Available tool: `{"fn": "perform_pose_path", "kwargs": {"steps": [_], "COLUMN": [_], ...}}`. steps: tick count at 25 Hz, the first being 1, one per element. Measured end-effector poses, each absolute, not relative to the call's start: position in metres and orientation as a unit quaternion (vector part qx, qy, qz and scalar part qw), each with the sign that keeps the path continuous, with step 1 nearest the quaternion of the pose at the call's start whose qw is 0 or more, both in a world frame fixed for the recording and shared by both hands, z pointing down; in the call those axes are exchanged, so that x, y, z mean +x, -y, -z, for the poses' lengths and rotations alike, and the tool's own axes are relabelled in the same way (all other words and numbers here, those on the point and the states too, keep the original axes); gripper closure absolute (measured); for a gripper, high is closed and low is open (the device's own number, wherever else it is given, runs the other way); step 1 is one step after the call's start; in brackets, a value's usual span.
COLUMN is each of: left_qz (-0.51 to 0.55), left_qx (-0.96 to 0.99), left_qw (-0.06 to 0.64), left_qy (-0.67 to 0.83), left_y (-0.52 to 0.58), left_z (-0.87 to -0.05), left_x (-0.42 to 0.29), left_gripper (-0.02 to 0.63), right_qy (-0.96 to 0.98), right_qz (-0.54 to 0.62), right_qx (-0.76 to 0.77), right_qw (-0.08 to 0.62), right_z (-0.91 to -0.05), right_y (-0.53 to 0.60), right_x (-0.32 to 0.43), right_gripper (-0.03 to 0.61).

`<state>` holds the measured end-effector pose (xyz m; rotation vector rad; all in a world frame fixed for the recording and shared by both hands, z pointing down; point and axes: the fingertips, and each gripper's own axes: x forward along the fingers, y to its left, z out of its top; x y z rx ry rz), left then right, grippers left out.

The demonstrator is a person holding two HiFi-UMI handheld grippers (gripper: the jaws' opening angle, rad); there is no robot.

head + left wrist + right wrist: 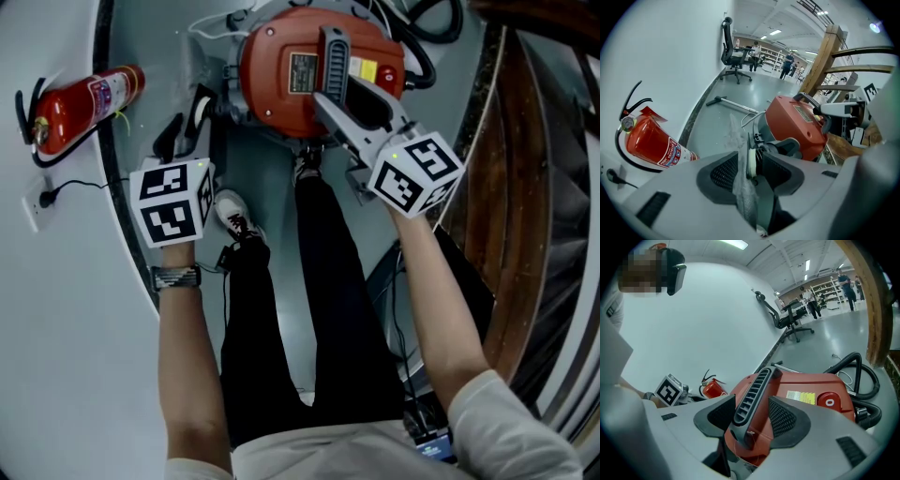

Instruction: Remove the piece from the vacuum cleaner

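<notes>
At far left a red fire extinguisher (84,108) is seen lying by the wall, its label too small to be read; next, the left gripper (750,159) is pointed steeply down beside the vacuum cleaner (281,103), jaws parted, with the pale gauzy piece (740,187) left unpinched between them; whether it is wholly free cannot be told; the black ribbed handle (752,390) is straddled, apparently for steadying, by the right gripper (752,416), jaws apart, a gap being visible; the yellow label (801,396) is unreadable; a red button (827,401) is marked "0".
</notes>
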<state>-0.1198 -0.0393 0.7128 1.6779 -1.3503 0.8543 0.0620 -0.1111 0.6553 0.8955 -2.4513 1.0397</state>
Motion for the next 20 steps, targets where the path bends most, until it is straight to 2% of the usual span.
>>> {"fn": "perform_pose_path", "kwargs": {"steps": [15, 18, 20], "left_qz": [-0.333, -0.319, -0.319], "left_qx": [0.624, 0.619, 0.622], "left_qw": [0.479, 0.480, 0.465], "left_qy": [0.520, 0.534, 0.544], "left_y": [0.075, 0.074, 0.075], "left_z": [-0.742, -0.742, -0.740], "left_x": [-0.122, -0.121, -0.121], "left_gripper": [0.449, 0.485, 0.531], "right_qy": [0.863, 0.863, 0.864], "right_qz": [-0.363, -0.362, -0.361], "right_qx": [0.309, 0.308, 0.307], "right_qw": [0.168, 0.168, 0.169], "right_z": [-0.655, -0.655, -0.655], "right_y": [0.110, 0.109, 0.109], "right_x": [0.061, 0.061, 0.061], "right_gripper": [0.364, 0.364, 0.364]}}
